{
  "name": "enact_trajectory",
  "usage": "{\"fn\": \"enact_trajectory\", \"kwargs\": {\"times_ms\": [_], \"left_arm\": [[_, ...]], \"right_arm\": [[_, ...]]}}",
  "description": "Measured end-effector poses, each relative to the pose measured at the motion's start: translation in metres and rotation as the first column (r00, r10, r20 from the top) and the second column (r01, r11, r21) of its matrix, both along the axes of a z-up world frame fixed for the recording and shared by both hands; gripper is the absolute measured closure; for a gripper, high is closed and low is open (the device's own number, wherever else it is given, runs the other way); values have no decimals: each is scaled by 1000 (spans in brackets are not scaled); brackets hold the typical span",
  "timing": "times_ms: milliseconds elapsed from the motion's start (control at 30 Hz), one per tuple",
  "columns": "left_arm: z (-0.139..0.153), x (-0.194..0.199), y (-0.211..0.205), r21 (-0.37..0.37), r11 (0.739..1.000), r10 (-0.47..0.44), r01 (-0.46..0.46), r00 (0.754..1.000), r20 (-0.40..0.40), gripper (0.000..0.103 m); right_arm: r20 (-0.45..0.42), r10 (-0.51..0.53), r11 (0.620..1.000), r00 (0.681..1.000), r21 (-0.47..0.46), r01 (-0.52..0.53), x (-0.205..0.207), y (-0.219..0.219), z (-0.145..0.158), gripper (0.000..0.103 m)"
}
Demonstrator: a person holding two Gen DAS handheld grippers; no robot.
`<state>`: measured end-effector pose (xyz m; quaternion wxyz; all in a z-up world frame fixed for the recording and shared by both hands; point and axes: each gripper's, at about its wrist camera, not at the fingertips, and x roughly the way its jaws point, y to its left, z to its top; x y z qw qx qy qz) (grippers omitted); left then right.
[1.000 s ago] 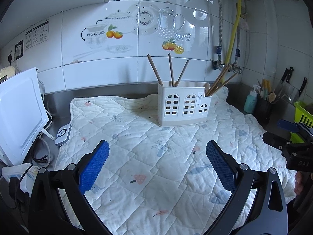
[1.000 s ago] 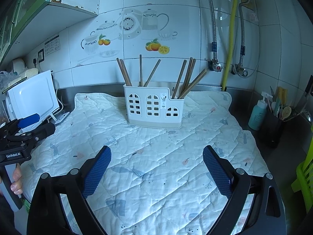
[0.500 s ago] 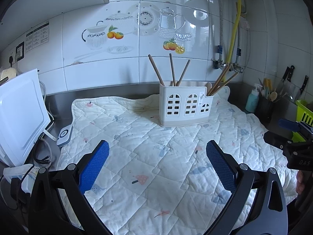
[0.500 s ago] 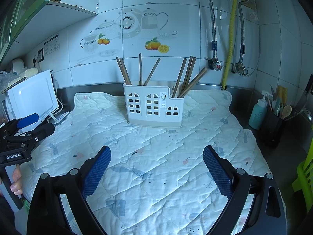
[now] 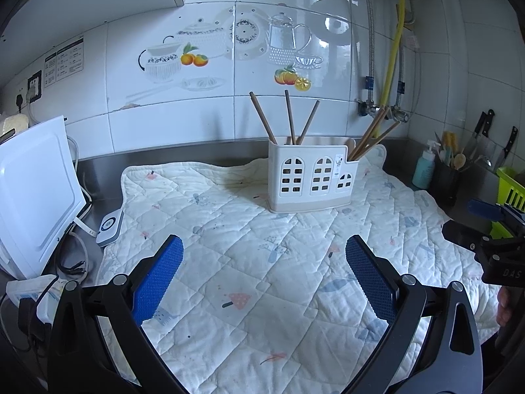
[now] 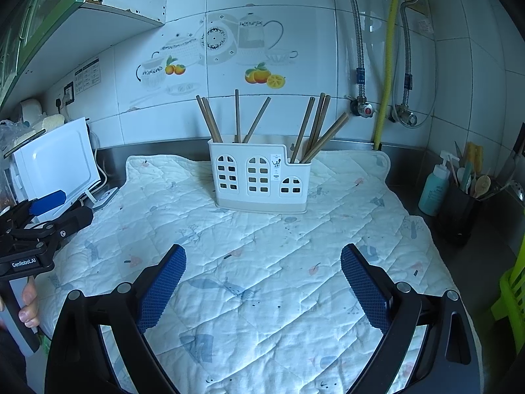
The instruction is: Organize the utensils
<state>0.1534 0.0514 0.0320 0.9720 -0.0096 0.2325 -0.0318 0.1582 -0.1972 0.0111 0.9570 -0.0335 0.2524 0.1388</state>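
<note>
A: Where are the utensils?

B: The wooden chopsticks (image 6: 239,120) all stand in the white holder (image 6: 261,179), the one with arched window cut-outs. It sits on the quilted mat (image 6: 262,262) toward the back, near the tiled wall (image 6: 295,10). Four sticks lean in the taller left part, and another bunch (image 6: 316,128) leans to the right out of the lower right compartment.

A: Anything lying loose on the mat?

B: I see only the holder on it.

A: And the left tool?

B: The left tool (image 5: 264,277) hovers over the near part of the mat, blue pads spread wide, nothing between them. It is well apart from the holder (image 5: 311,180).

A: The right one?

B: Same picture: the right tool (image 6: 262,279) gapes wide over the mat with nothing in it. The left camera catches it at the right edge (image 5: 485,229), out past the mat.

A: What else is on the worktop?

B: A white appliance (image 6: 55,161) at the left of the steel worktop (image 6: 475,262), a teal bottle (image 6: 433,187) and a dark pot of kitchen tools (image 6: 462,210) at the right, and a green basket (image 6: 512,289) at the right edge.
</note>
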Motion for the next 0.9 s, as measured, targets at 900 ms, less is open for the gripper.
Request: {"fn": "enact_trajectory", "kwargs": {"times_ms": [900], "left_arm": [[-1, 0, 0, 6, 1000, 6, -6, 1000, -1, 5]], "right_arm": [[-3, 4, 1000, 1000, 7, -4, -1, 1, -2, 11]]}}
